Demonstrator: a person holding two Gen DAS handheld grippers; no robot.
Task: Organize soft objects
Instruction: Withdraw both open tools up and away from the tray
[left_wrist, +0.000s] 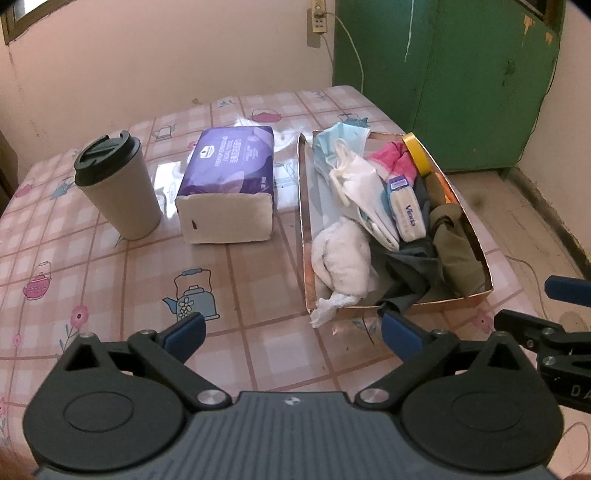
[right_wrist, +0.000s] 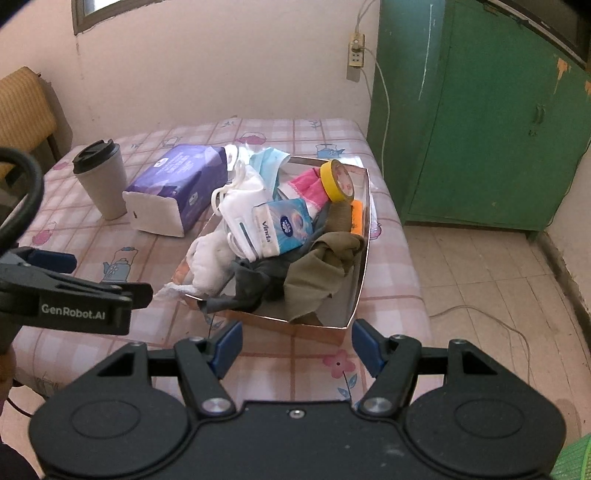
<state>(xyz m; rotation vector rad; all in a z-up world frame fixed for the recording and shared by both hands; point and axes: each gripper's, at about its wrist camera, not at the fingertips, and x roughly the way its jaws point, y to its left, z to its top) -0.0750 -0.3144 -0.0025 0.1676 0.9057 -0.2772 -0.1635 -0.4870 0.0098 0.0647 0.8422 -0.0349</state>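
Observation:
A shallow cardboard tray (left_wrist: 303, 221) on the pink checked table holds a white fluffy cloth (left_wrist: 343, 258), a grey cloth (left_wrist: 406, 273), an olive cloth (left_wrist: 458, 251), a Vinda tissue packet (left_wrist: 404, 210), a white mask (left_wrist: 354, 177), a blue mask (left_wrist: 336, 140) and a pink cloth (left_wrist: 395, 162). My left gripper (left_wrist: 293, 330) hangs wide open just short of the tray's near left corner, with nothing between its fingers. The right gripper (right_wrist: 295, 343) is open and empty before the tray's (right_wrist: 295, 325) near corner.
A lidded beige cup (left_wrist: 118, 192) and a purple tissue pack (left_wrist: 229, 184) stand left of the tray. A yellow tape roll (right_wrist: 334, 181) leans in the tray's far end. A green cabinet (right_wrist: 480, 122) stands beyond the table's right edge, with cables on the tiled floor.

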